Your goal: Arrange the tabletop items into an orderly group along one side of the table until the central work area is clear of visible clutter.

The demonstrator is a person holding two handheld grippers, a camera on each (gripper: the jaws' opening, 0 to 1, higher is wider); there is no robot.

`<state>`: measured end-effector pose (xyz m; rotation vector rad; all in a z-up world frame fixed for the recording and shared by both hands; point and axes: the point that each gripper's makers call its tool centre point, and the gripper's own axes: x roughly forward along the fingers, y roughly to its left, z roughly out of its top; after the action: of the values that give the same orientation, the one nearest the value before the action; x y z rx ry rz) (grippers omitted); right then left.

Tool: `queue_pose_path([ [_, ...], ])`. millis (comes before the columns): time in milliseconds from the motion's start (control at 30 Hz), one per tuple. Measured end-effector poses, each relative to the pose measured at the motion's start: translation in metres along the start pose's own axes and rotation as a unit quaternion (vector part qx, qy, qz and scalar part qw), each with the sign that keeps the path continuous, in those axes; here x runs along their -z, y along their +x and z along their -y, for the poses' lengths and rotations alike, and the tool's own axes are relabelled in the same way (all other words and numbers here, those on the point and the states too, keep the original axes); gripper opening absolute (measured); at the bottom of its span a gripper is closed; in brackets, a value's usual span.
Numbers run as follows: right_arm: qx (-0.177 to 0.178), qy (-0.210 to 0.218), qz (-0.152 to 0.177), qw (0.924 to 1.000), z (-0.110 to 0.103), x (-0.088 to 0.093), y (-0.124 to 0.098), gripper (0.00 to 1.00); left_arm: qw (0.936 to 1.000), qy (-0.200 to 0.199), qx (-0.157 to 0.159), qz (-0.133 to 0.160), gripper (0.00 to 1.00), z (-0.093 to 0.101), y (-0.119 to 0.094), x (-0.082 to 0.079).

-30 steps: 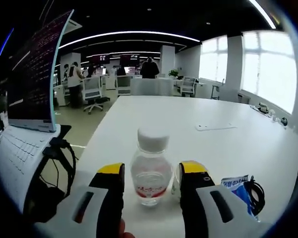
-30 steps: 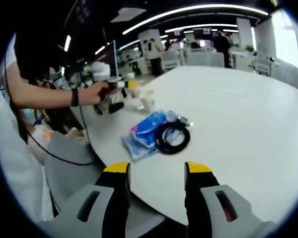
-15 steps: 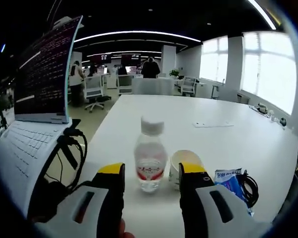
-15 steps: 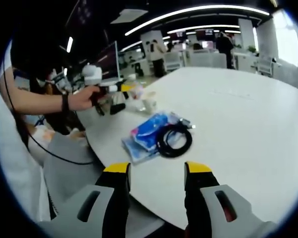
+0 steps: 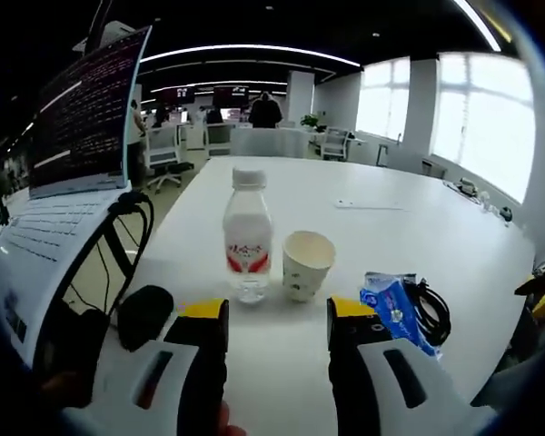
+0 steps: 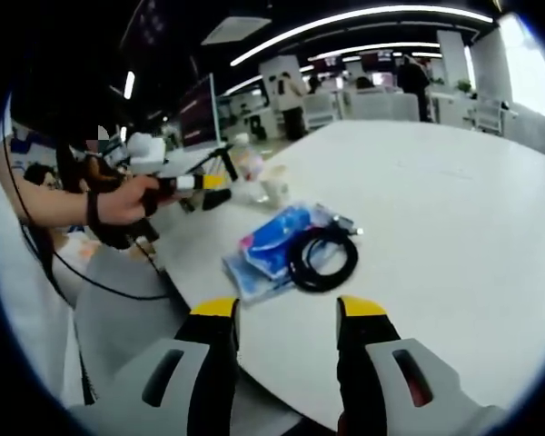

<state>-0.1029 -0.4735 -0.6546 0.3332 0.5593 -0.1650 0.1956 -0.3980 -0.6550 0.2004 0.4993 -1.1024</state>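
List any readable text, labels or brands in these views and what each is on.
None reads clearly.
Clear plastic water bottle: red label, print too blurred.
Blue plastic packet: white print, too small.
Open white laptop: screen lines of text, illegible.
White paper cup: faint pattern, no legible words.

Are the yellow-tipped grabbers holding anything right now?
No. Left gripper is open, short of the clear plastic water bottle. Right gripper is open over the white table.
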Motion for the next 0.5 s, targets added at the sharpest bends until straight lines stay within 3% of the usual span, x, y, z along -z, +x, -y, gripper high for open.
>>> queue_pose_path([
  [167, -0.006, 0.003, -0.001, 1.0000, 0.001, 0.000, 0.008, 0.40, 0.9998, -0.002, 0.012, -0.013, 0.42, 0.016, -0.010, 0.016],
  [500, -0.013, 0.010, -0.009, 0.9998, 0.007, 0.006, 0.025, 0.40, 0.9992, 0.000, 0.029, -0.027, 0.42, 0.034, -0.019, 0.032],
])
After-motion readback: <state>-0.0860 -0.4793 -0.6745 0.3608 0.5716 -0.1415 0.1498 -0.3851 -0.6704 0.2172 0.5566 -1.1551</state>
